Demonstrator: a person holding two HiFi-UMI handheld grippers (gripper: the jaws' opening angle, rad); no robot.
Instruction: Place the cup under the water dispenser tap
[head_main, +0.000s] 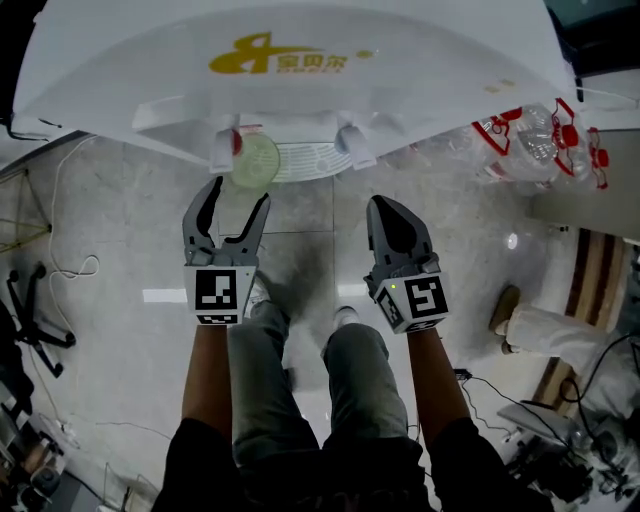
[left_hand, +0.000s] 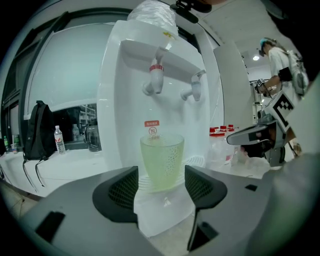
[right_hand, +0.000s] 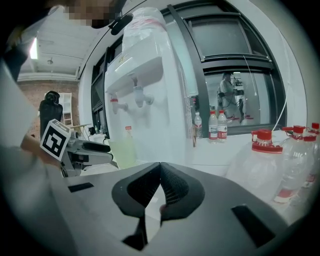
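Two grippers out front of water dispenser (head_main: 300, 60). Judging by layout, placement done or nearly so: cup (left_hand: 162, 162) upright on drip tray (left_hand: 196, 161), under red-collared tap (left_hand: 156, 80). Left gripper (head_main: 240, 192) spread wide, pads clear of cup wall on both sides, nothing clamped. Right gripper (right_hand: 160, 167) pinched together, empty, idle beside the left.

Next, probably: draw left gripper straight back, keeping jaws wide so neither pad clips the cup and tips it. Could also check alignment under the spout first.

View differences:
- Head view: looks down on cup rim just past left fingertips and beside the tap; cannot tell from there if cup sits dead under it.
- Left gripper view: shows cup and tap lined up vertically, plus gaps beside the pads; head view hides that.
- Right gripper view: confirms its own jaws meet; also shows large red-capped bottles (right_hand: 272, 165) off to the right, cup only faintly at left.
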